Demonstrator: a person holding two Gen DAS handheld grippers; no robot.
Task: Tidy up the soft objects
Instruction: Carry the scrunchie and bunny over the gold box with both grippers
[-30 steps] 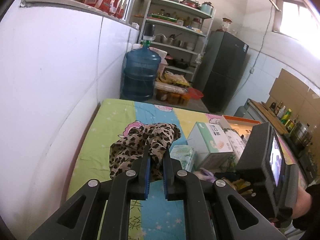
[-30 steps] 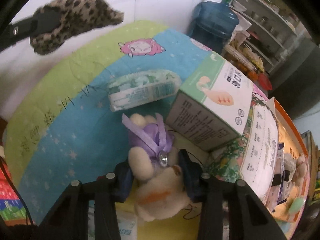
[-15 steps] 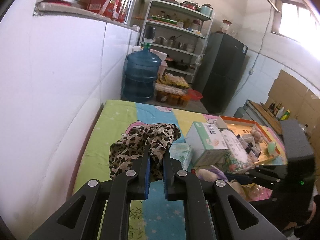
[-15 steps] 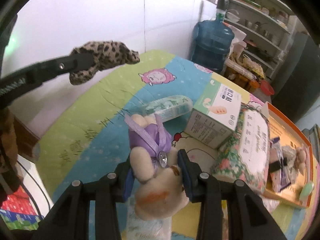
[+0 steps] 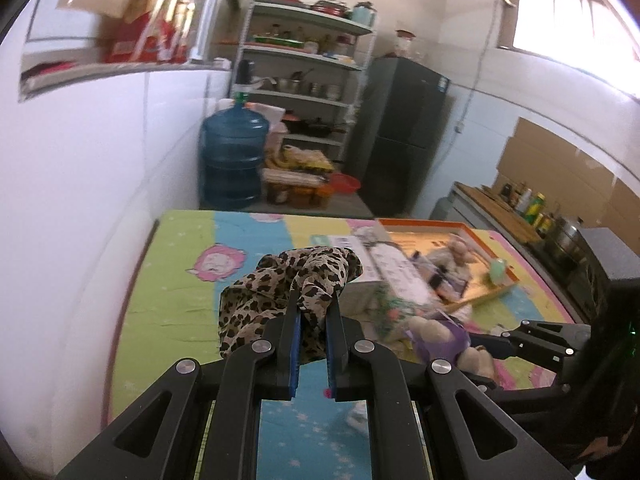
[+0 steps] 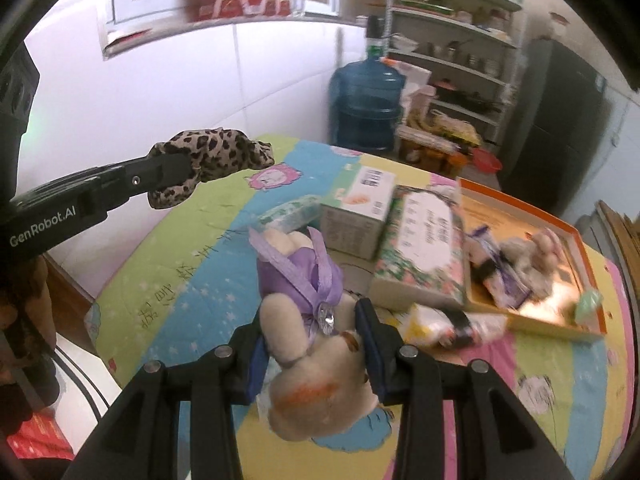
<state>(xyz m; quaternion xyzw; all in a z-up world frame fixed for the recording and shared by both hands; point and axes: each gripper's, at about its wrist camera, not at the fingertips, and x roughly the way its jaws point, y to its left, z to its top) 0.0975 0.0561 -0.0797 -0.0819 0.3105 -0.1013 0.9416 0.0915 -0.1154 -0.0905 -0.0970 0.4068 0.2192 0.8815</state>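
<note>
My left gripper has its jaws shut on the leopard cloth, the right gripper clamps the plush toy, both above the tabletop. The cloth's loose folds may snag the boxes before I reach the far-right tray, or the toy may slip.

We held the leopard-print cloth pinched in the left gripper, clear above the mat, with the wall on its left. The plush toy sat between the fingers of the right gripper, also lifted off the mat, to the right of the cloth. Beyond the toy lay a tissue pack, and right of that a carton touching a flat box. Further right, the tray rested on the mat with small toys in it. Behind the mat stood a water jug, right of it the shelves, then the fridge.
</note>
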